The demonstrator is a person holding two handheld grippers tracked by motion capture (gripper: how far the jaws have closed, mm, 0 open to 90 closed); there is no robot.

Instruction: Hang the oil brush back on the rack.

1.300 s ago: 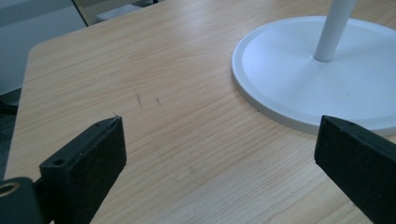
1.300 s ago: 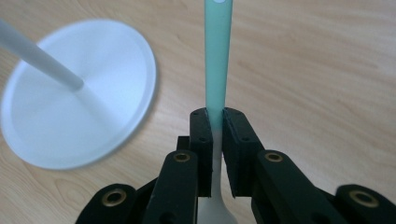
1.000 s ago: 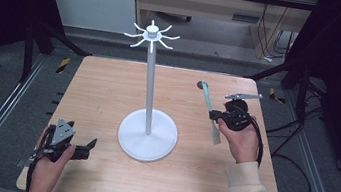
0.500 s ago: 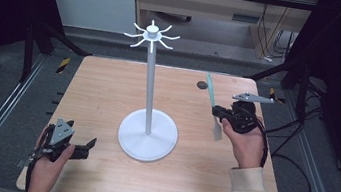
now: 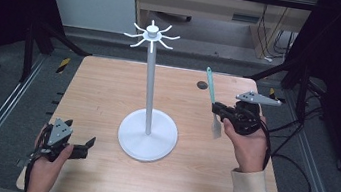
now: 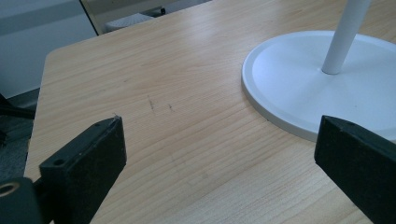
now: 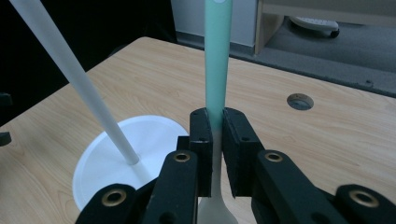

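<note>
High view: the right hand-held gripper (image 5: 220, 112) is raised above the right side of the wooden counter (image 5: 103, 91), and its jaws are clamped on a spatula (image 5: 212, 101). The spatula has a mint-green handle that rises up and away toward the far side, tilting slightly left, and a pale blade that hangs below the jaws toward the near side, clear of the counter top. The grip sits low on the handle, just above where the green gives way to the pale neck of the blade.

From the right gripper view, the two black pads close flat against either side of the spatula (image 7: 218, 70), with the green handle standing straight up out of them and the pale blade (image 7: 215, 212) dropping out underneath. The right hand-held gripper (image 7: 214, 140) is nearly closed, with only the thickness of the handle between its pads.

A white hook stand (image 5: 150, 88) with a round base rises at the middle of the counter, to the left of the held spatula and well apart from it; its ring of hooks sits at the top of the pole. A small round hole (image 5: 202, 85) lies in the counter on the far side, near the handle's tip as seen from above.

At the near left corner the left hand-held gripper (image 5: 81, 149) rests low over the counter, its jaws spread wide with nothing between them; the left gripper view shows bare wood between the pads and the stand's base (image 6: 299, 79) off to the right.
</note>
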